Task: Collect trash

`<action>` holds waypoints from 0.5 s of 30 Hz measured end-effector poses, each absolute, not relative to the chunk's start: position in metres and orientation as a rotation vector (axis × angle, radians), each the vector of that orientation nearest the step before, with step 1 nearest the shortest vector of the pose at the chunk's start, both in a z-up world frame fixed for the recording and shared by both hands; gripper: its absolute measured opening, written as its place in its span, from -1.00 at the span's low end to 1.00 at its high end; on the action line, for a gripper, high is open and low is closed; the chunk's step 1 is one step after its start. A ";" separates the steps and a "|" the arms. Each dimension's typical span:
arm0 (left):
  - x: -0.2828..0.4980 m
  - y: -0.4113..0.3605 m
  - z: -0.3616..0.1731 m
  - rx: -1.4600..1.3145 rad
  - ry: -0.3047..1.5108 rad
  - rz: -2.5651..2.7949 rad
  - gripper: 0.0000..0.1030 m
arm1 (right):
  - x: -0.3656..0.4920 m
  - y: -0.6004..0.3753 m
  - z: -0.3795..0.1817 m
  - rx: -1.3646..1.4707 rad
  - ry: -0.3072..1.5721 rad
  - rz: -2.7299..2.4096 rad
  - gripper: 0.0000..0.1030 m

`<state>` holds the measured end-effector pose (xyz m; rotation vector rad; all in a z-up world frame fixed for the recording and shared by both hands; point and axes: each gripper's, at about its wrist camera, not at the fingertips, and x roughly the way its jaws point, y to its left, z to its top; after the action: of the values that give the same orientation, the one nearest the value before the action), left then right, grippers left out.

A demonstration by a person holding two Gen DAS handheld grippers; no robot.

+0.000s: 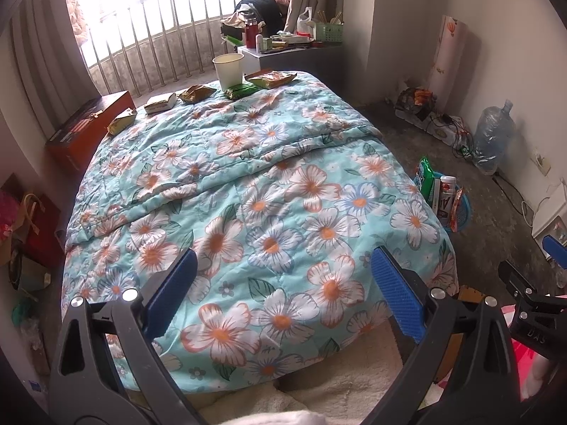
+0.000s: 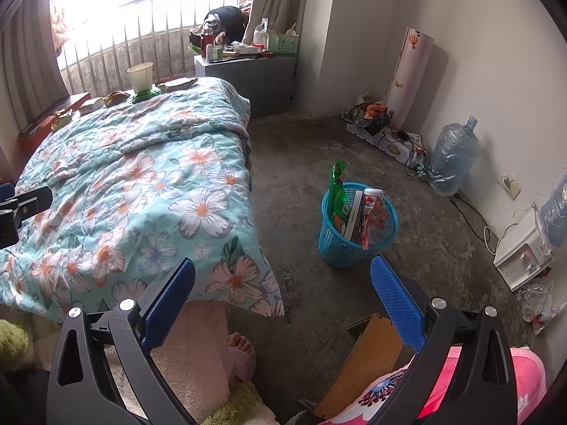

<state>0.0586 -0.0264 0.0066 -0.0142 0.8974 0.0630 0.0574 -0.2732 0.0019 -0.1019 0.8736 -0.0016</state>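
Along the far edge of the floral quilt [image 1: 248,184] lie several crumpled snack wrappers [image 1: 196,92], a green wrapper [image 1: 241,90] and a white paper cup [image 1: 228,70]. A blue mesh waste basket [image 2: 358,225] stands on the floor right of the bed, holding wrappers and a box; it also peeks past the bed's right side [image 1: 460,212]. My left gripper [image 1: 280,290] hovers open over the near end of the quilt, nothing between its blue pads. My right gripper [image 2: 283,294] is open over the floor by the bed corner, short of the basket.
A cluttered grey cabinet [image 2: 255,74] stands beyond the bed by the window rail. Water bottles [image 2: 450,156], cables and a white box [image 2: 521,248] line the right wall. A foot in a slipper [image 2: 239,350] and a wooden board [image 2: 365,357] are near me. A red box [image 1: 88,124] sits left of the bed.
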 end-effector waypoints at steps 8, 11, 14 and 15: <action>0.058 -0.027 0.007 -0.013 0.896 0.065 0.83 | 0.057 -0.271 0.003 -0.100 0.871 0.006 0.87; 0.058 -0.026 0.006 -0.015 0.899 0.064 0.83 | 0.057 -0.270 0.003 -0.104 0.873 0.011 0.87; 0.058 -0.026 0.006 -0.014 0.897 0.064 0.83 | 0.057 -0.270 0.003 -0.106 0.873 0.014 0.87; 0.058 -0.026 0.006 -0.014 0.897 0.064 0.83 | 0.057 -0.270 0.004 -0.105 0.872 0.016 0.87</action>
<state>0.0581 -0.0262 0.0064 -0.0139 0.8975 0.0641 0.0572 -0.2698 0.0039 -0.1050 0.8722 0.0157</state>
